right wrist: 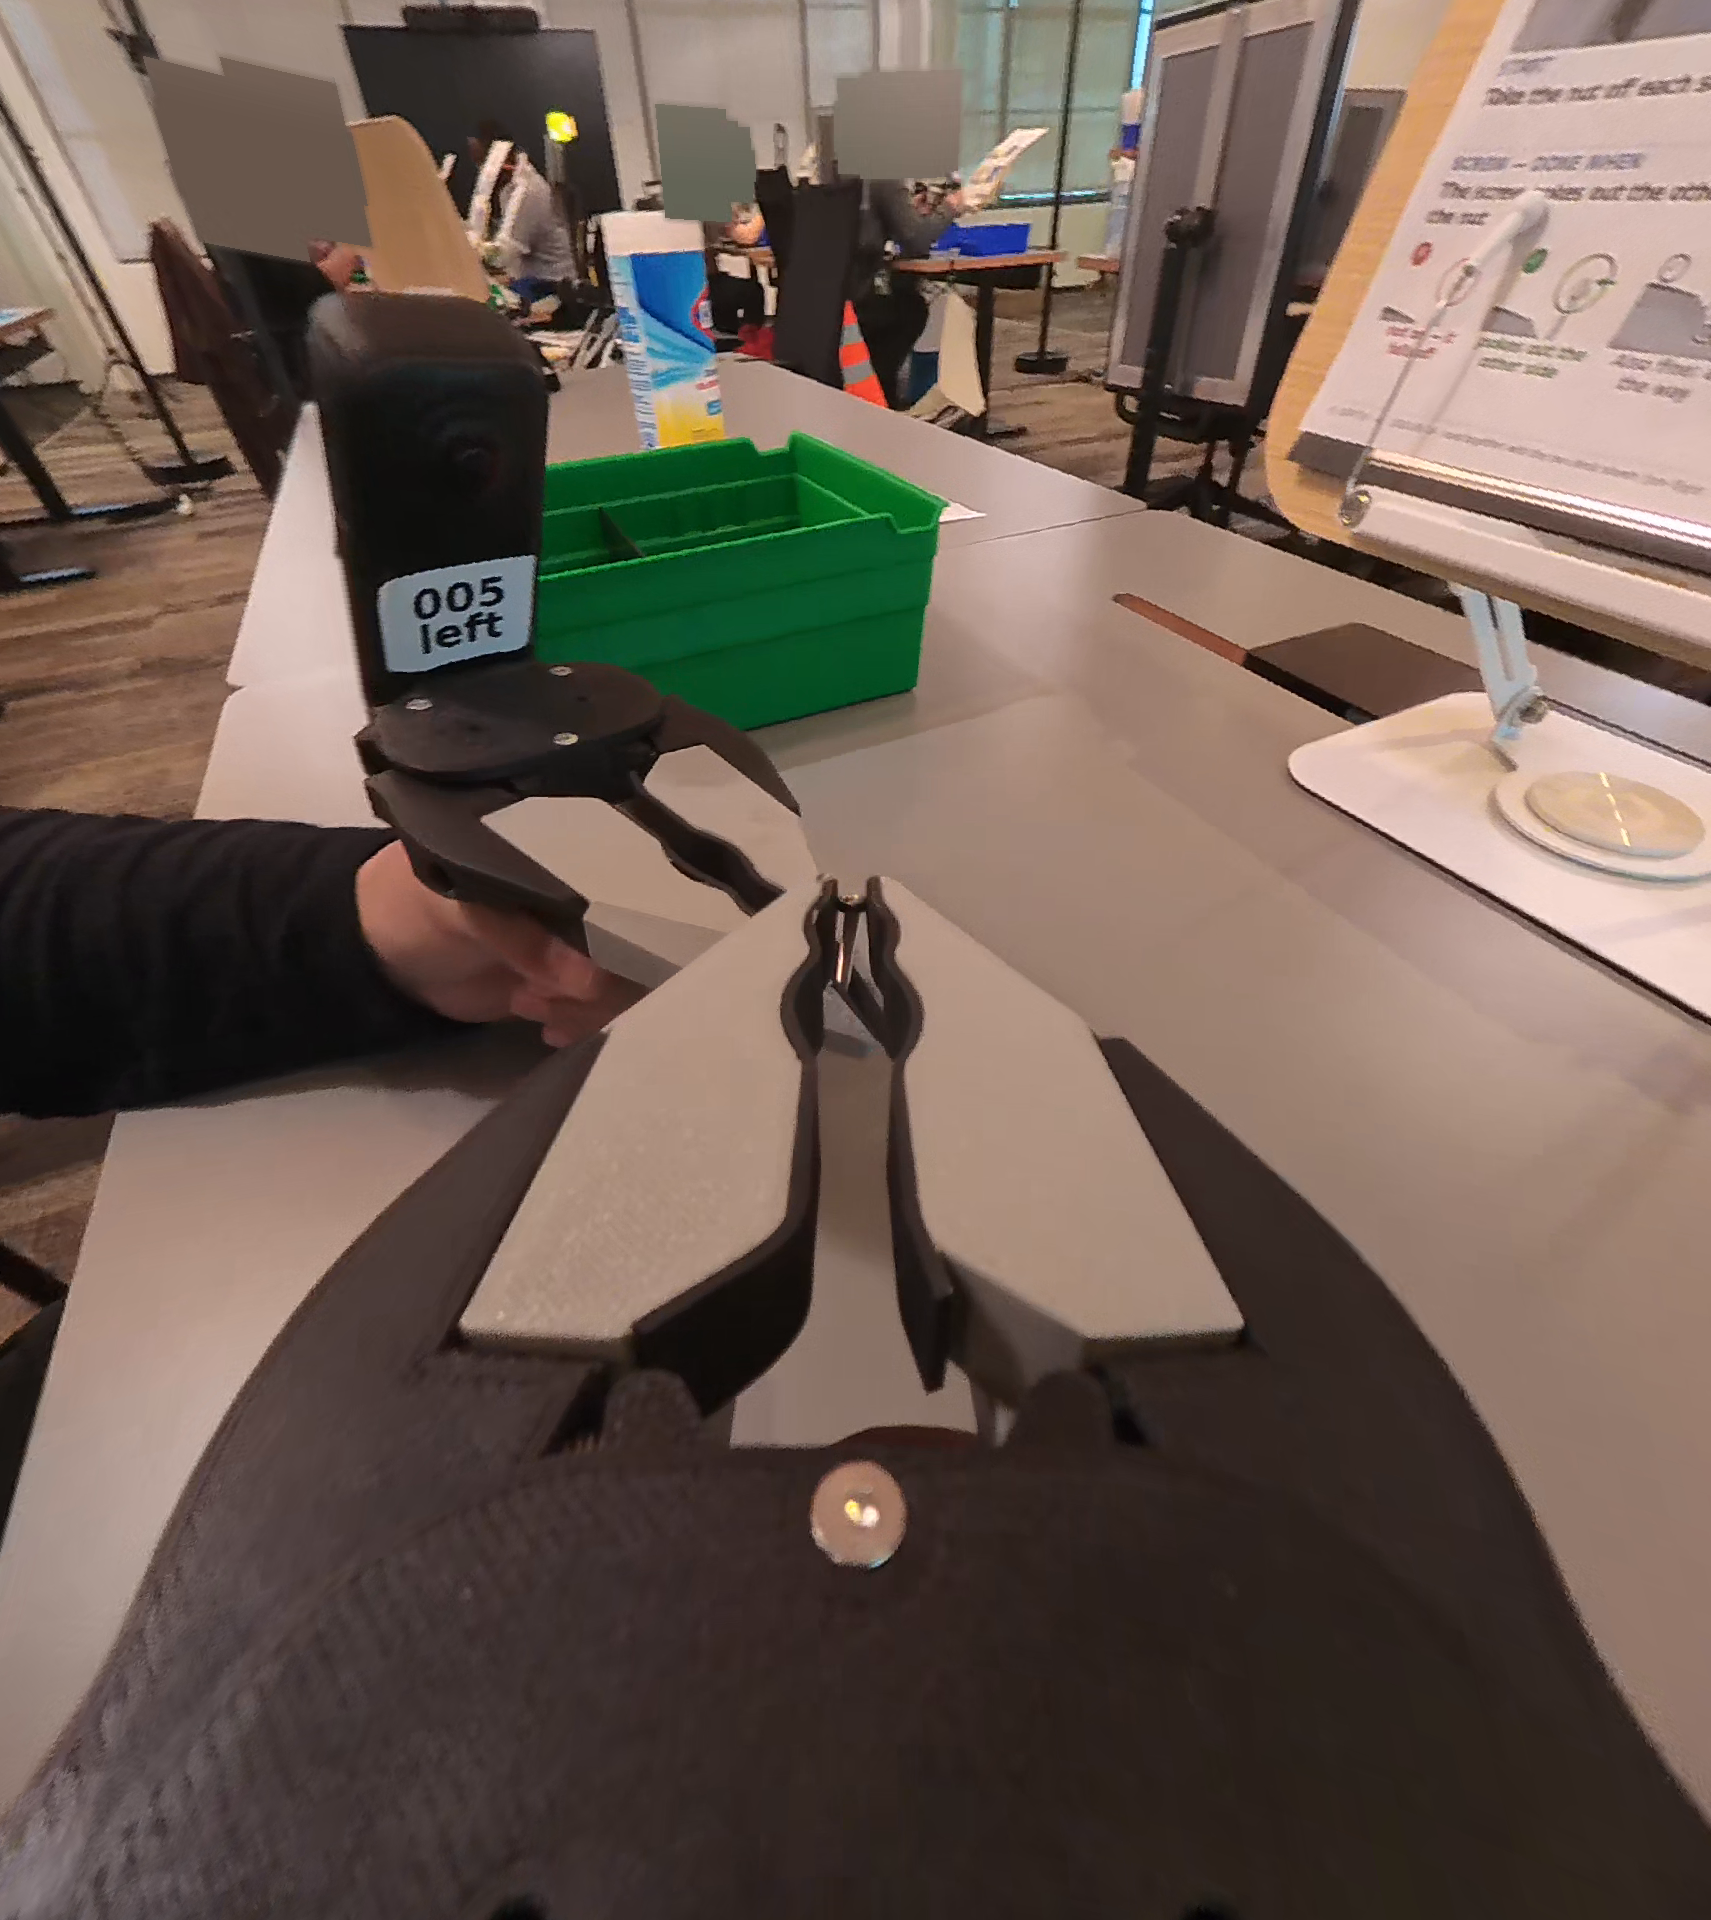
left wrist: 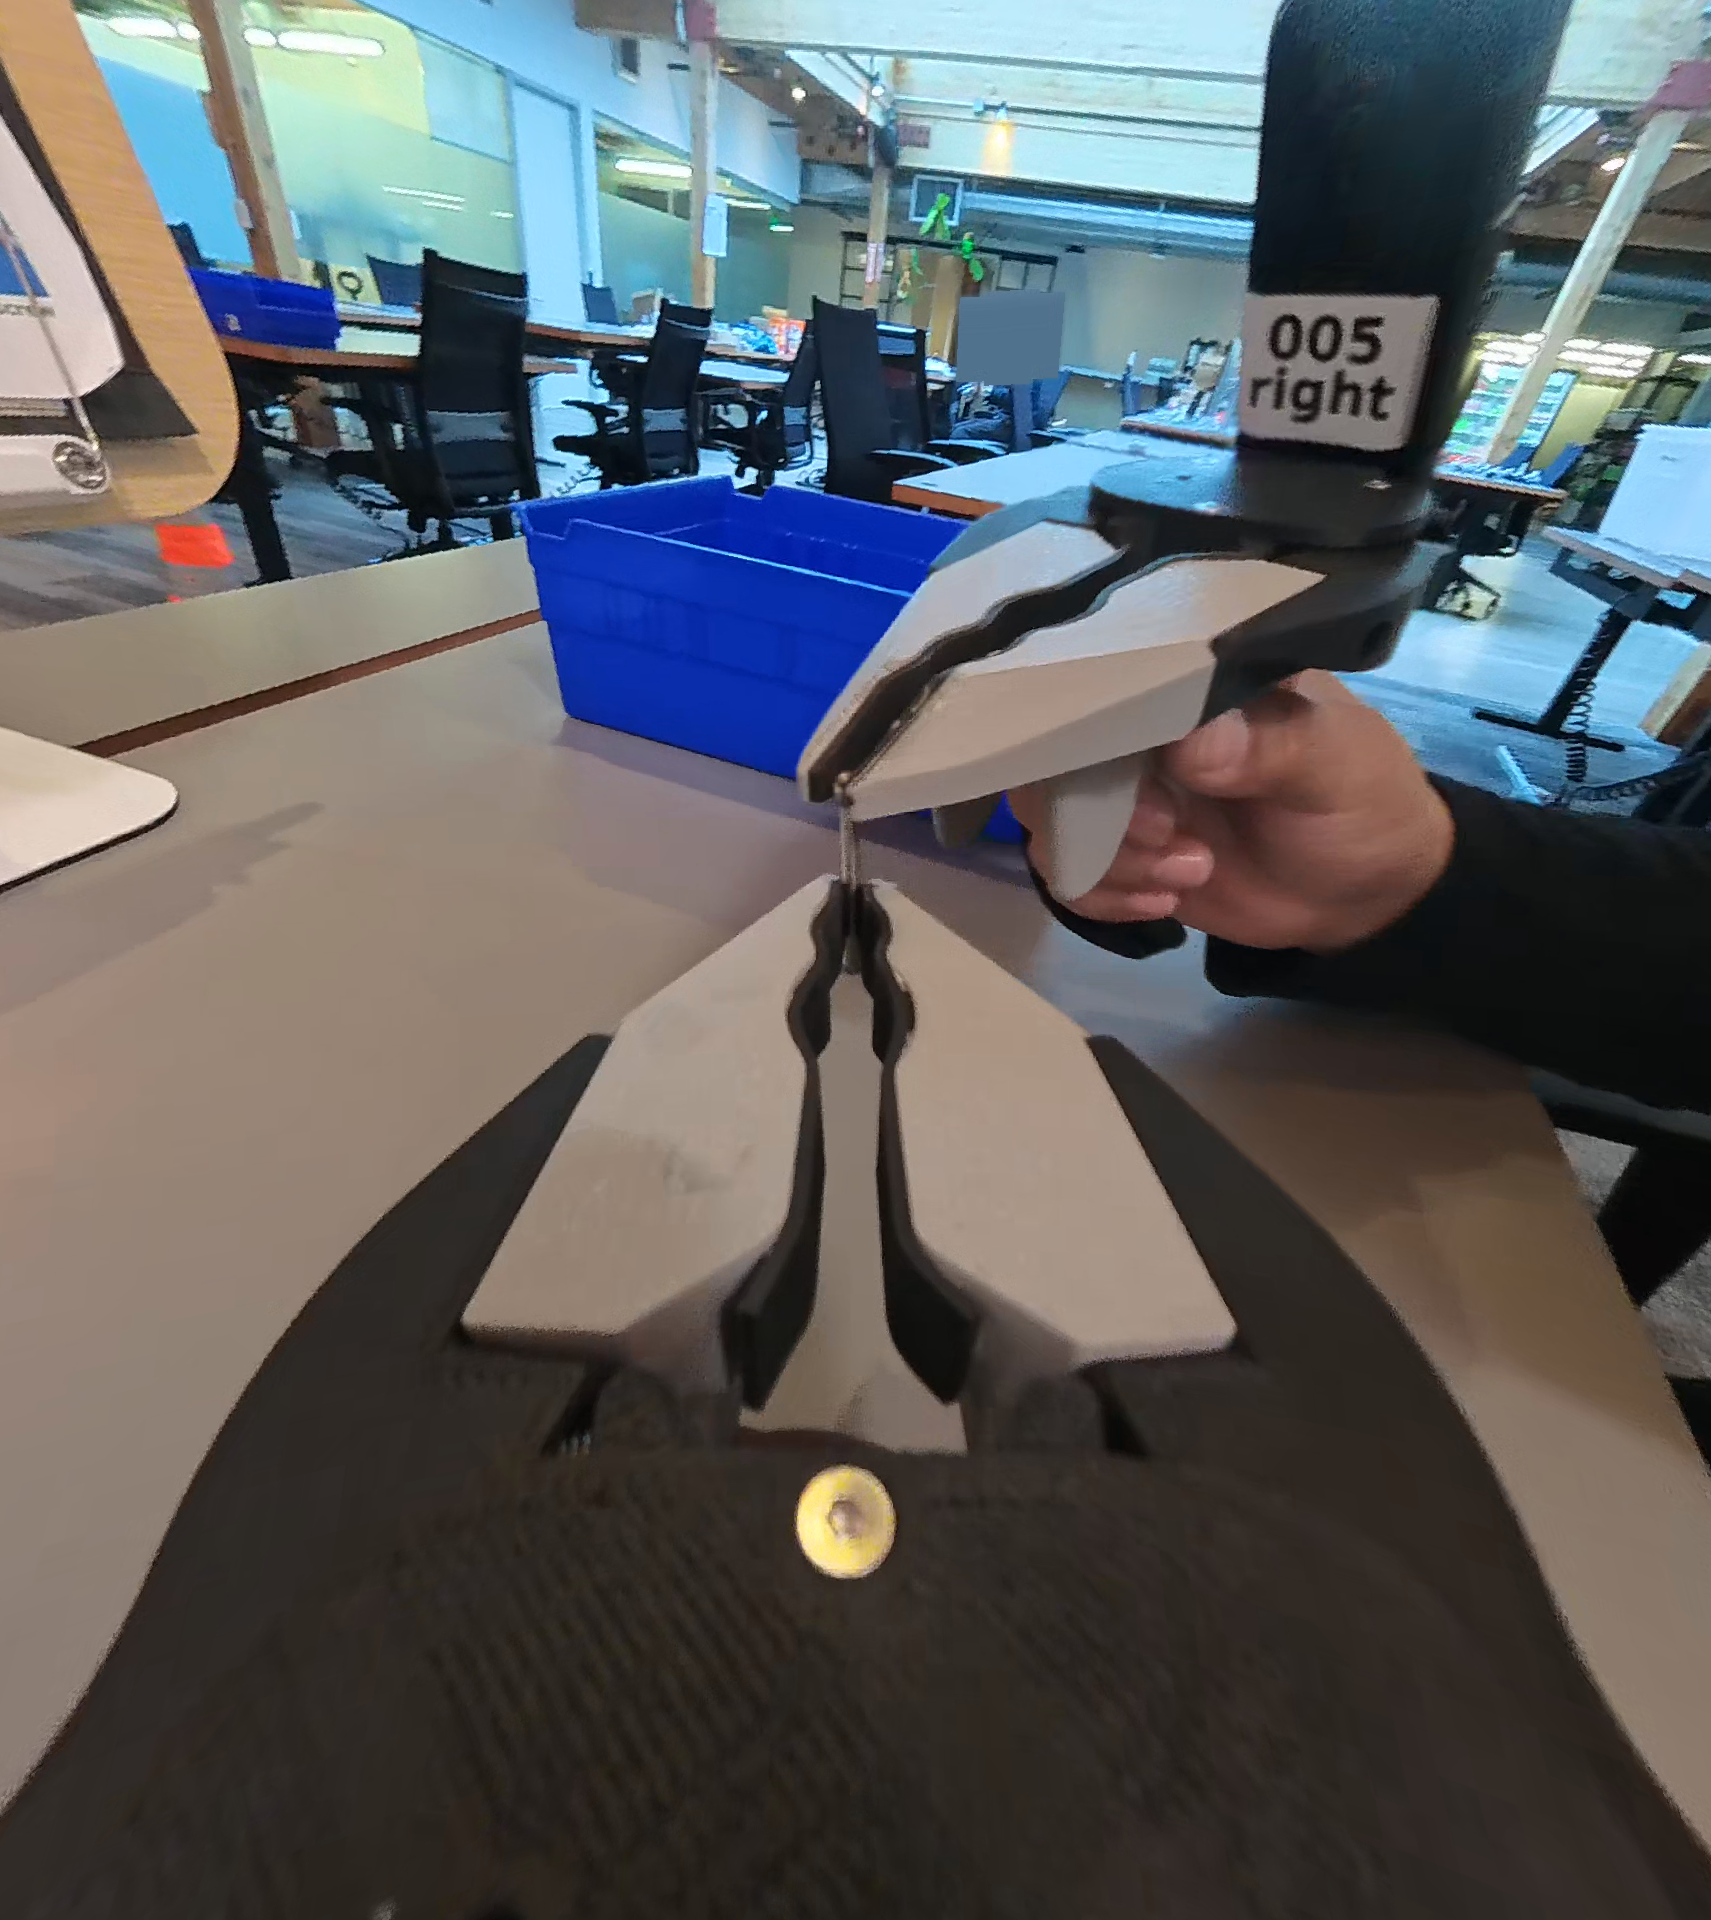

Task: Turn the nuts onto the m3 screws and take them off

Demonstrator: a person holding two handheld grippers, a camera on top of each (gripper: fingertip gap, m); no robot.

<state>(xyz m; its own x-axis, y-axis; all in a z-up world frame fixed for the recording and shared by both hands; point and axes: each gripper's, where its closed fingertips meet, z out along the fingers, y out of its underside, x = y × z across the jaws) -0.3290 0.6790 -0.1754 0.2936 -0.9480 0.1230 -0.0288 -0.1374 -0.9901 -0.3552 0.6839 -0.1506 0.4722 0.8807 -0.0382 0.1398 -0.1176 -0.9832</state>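
Note:
A thin silver m3 screw (left wrist: 848,842) stands upright above the grey table (left wrist: 311,987), held between both grippers. My left gripper (left wrist: 849,896) is shut on its lower part, and the shaft shows in the gap behind the tips. My right gripper (left wrist: 835,784) comes in from the upper right and is shut on the screw's top end. In the right wrist view, my right gripper (right wrist: 846,896) pinches that end and the screw (right wrist: 838,951) hangs below it. The left gripper (right wrist: 794,878) meets it from the left. The nut is too small to make out.
A blue bin (left wrist: 705,623) stands just behind the grippers. A green divided bin (right wrist: 737,613) and a wipes canister (right wrist: 669,343) sit farther along the table. A document stand with a white base (right wrist: 1557,831) holds an instruction sheet. Office chairs and desks lie beyond. Less than 4 cm separates the two grippers' tips.

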